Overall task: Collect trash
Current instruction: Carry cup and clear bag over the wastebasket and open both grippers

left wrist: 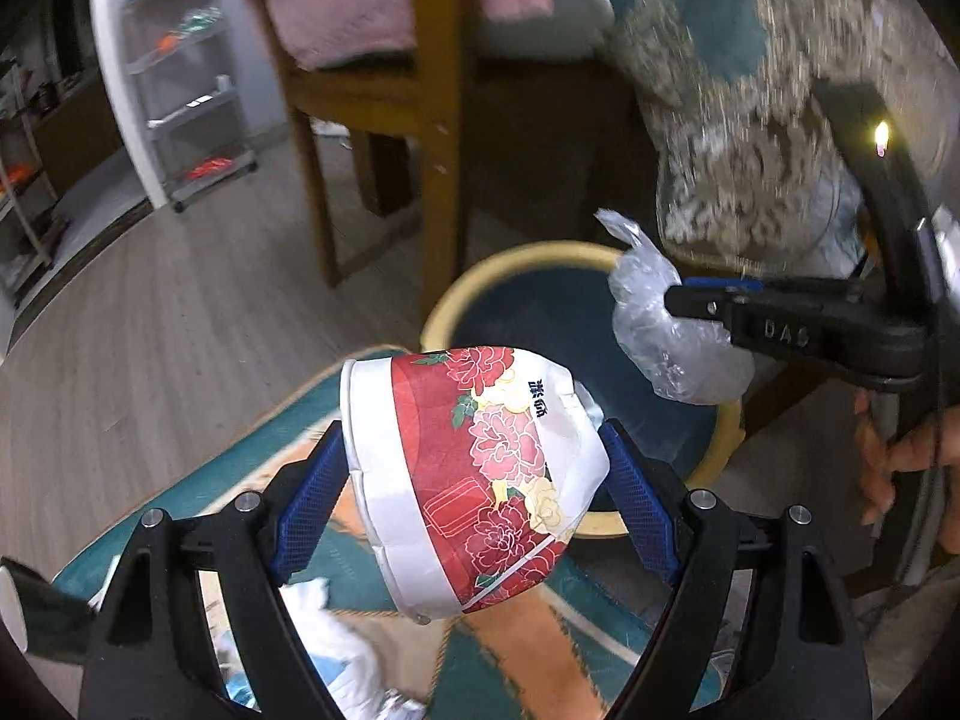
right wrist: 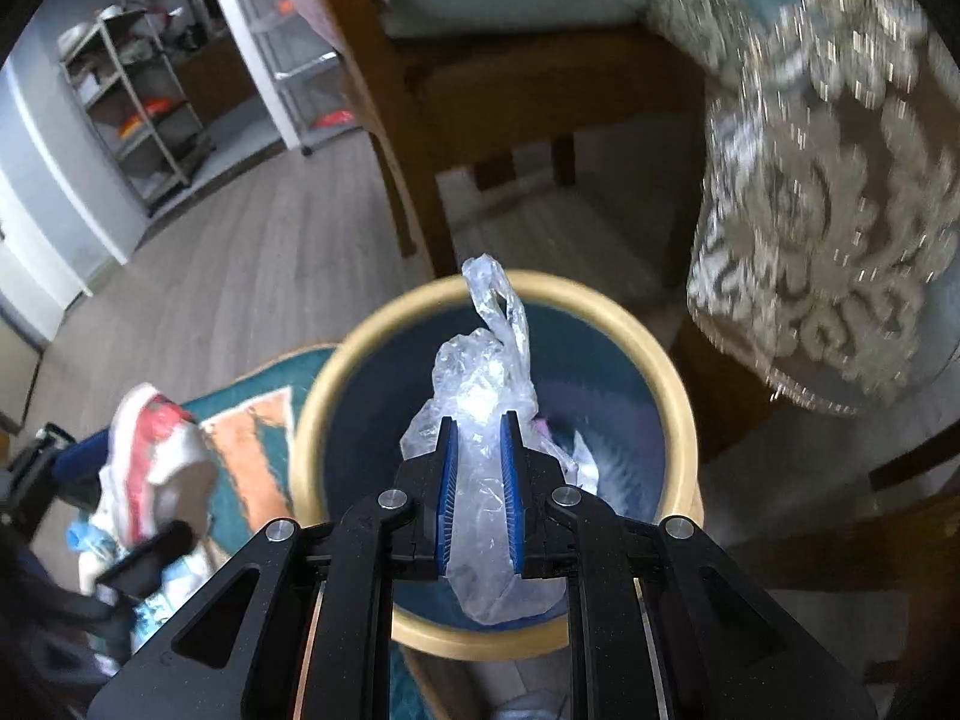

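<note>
My left gripper (left wrist: 474, 468) is shut on a crushed paper bowl (left wrist: 474, 474), white with red flowers, held just left of the bin. The bowl (right wrist: 153, 450) shows blurred at the left in the right wrist view. My right gripper (right wrist: 478, 426) is shut on a crumpled clear plastic bag (right wrist: 486, 396) right above the bin's mouth; from the left wrist view the right gripper (left wrist: 672, 303) and the bag (left wrist: 654, 324) hang over the far rim. The round bin (right wrist: 360, 348) has a yellow rim, a dark blue inside and some trash at the bottom.
A wooden chair (left wrist: 432, 120) stands behind the bin (left wrist: 456, 294). A patterned tablecloth (right wrist: 828, 252) hangs at the right. A teal and orange rug (left wrist: 516, 648) with white paper scraps (left wrist: 336, 660) lies below. White shelf racks (left wrist: 180, 72) stand far left on the wood floor.
</note>
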`<state>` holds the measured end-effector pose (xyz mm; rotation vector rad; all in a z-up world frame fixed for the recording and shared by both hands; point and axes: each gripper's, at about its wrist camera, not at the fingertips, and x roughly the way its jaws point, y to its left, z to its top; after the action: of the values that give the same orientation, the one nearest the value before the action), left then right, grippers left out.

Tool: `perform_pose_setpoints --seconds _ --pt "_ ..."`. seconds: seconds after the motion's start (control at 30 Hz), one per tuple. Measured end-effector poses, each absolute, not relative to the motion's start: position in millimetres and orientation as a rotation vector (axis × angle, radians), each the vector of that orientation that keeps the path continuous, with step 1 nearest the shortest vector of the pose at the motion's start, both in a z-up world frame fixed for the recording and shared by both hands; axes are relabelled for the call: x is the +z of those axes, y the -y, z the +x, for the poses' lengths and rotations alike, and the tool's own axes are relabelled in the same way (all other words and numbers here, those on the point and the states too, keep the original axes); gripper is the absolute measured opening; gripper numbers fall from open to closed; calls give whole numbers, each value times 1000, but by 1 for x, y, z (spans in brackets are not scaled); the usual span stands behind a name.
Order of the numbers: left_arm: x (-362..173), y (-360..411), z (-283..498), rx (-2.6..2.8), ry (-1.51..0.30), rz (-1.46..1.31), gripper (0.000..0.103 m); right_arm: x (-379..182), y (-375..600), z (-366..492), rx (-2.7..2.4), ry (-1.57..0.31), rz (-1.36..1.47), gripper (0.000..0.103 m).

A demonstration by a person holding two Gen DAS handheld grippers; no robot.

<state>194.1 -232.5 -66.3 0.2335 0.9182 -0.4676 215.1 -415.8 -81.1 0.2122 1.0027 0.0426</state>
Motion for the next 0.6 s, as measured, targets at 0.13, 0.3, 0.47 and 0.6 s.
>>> perform_pose_setpoints --seconds 0.13,0.3,0.47,0.6 --pt "-84 252 203 -494 -930 271 81 -96 424 221 32 -1029 222 16" --pt "-91 263 214 -515 -929 276 84 -97 425 221 23 -1034 239 18" --pt "-90 264 212 -507 -904 288 93 -93 430 220 9 -1014 257 29" --pt "-89 260 210 -494 -905 290 95 -92 437 220 1 -1007 277 36"
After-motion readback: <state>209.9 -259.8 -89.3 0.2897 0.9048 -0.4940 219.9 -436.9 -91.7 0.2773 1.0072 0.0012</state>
